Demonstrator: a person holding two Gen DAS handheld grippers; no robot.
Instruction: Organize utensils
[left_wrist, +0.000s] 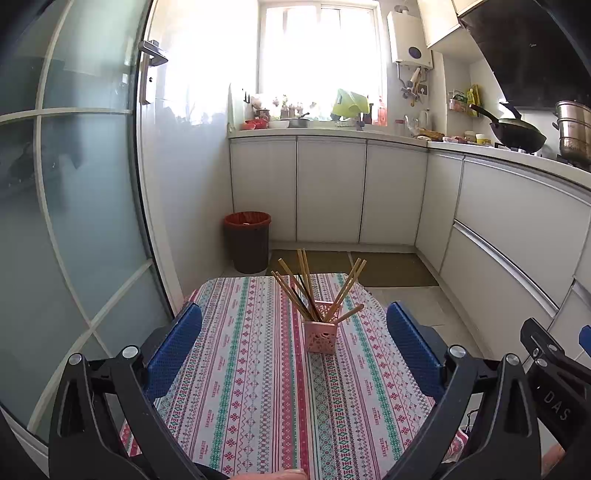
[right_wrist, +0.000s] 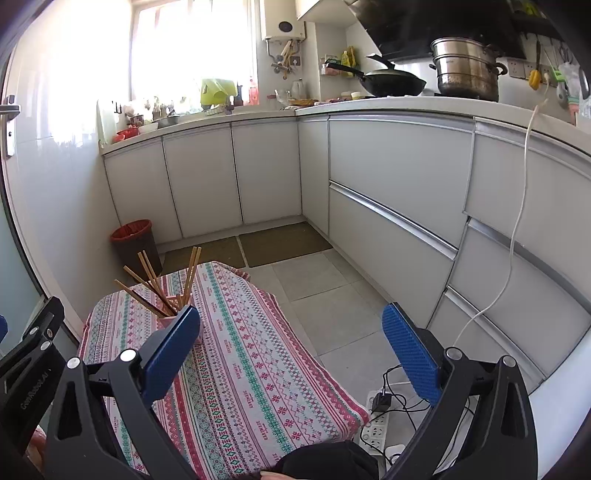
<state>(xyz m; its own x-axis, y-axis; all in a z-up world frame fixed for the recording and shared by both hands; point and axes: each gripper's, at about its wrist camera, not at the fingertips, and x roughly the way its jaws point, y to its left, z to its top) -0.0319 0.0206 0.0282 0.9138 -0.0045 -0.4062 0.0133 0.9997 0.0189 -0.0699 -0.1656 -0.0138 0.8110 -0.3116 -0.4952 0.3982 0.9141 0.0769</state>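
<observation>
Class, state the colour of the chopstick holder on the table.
Pink, with cut-out lattice sides. The holder shows best in the left wrist view.

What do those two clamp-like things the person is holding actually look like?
Each tool is a black plastic frame with angled struts joined by round silver bolts. The left tool and the right tool both end in two flat blue fingers with a fine dotted, grippy texture. White lettering marks the black side housings. A dark sleeve shows at the bottom of the right wrist view.
</observation>
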